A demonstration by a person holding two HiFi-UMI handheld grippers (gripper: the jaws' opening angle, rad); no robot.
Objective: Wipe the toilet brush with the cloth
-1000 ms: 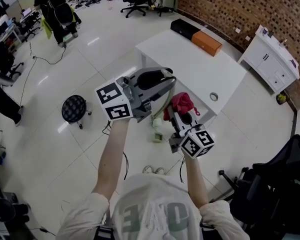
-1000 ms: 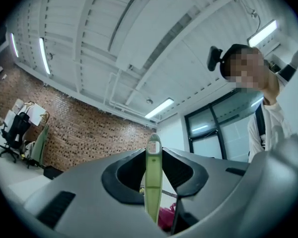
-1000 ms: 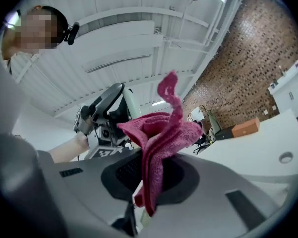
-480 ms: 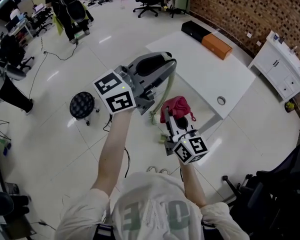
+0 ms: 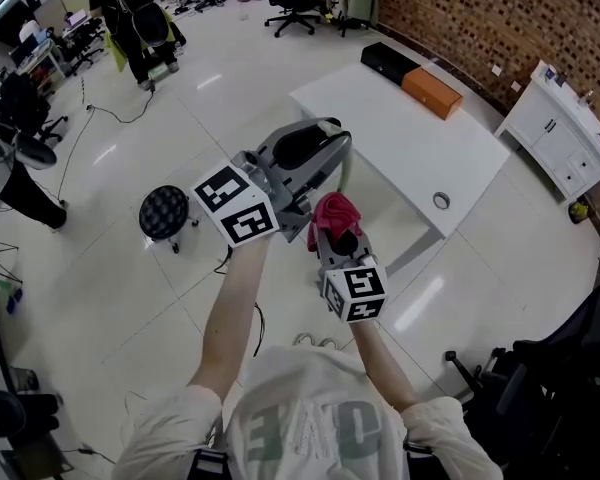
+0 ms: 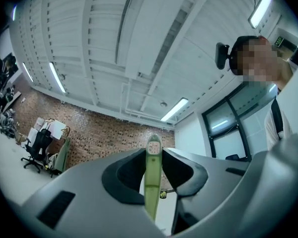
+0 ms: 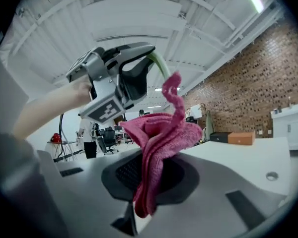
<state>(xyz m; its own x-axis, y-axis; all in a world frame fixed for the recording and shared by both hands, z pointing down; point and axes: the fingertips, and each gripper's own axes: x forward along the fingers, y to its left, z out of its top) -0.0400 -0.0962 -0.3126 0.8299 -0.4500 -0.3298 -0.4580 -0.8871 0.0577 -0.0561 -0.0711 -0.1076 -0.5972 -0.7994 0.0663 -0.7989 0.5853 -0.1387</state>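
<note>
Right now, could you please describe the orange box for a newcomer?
Find the white rectangular table beside the brick wall. At its far end lie two boxes side by side; yours is the orange box, not the black box.

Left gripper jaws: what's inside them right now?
The left gripper is shut on a thin pale-green plastic toilet brush handle, its holed tip poking out. The bristle end cannot be seen: the gripper body covers it.

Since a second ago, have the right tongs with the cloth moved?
Yes. The right tongs and cloth shifted leftward, away from the white table, closer to the left tongs holding the brush.
</note>
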